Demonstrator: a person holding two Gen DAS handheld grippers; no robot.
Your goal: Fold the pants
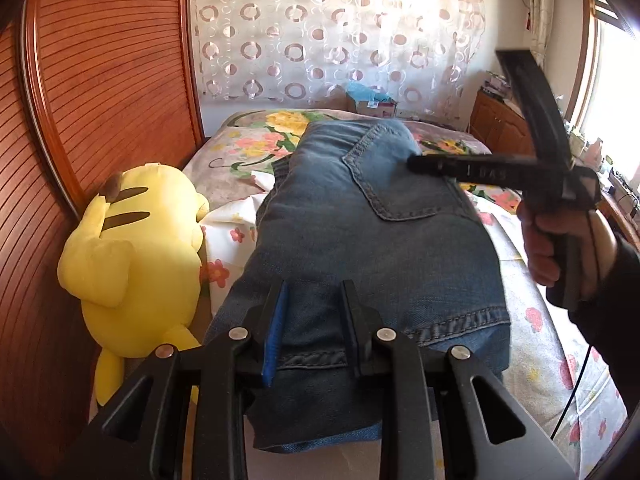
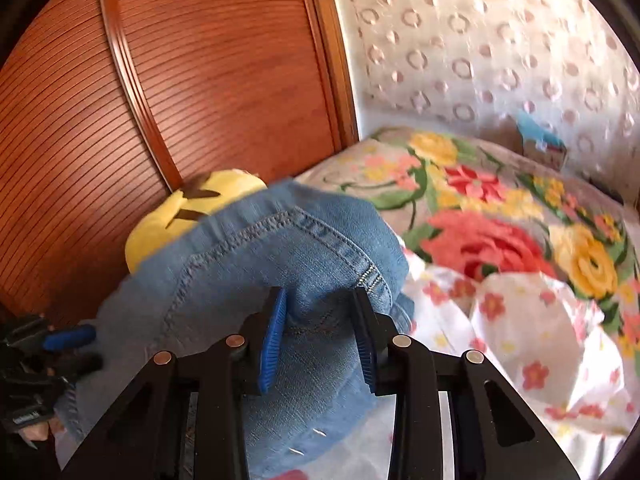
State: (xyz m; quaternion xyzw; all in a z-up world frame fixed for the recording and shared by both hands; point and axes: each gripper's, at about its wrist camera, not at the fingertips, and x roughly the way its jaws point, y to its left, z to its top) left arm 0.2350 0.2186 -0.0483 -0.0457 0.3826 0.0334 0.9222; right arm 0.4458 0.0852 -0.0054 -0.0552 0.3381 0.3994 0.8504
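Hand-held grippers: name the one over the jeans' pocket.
The right hand-held gripper reaches over the blue denim jeans' pocket; the left hand-held gripper is at their hem.

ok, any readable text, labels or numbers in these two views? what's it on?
Nothing reads cleanly enough to quote.
Raised lettering on the side of the right gripper: a few characters, too blurred to read.
White label on the left gripper: too small and blurred.
Boxes beyond the bed: print too small.
Jeans: no tag or brand showing.
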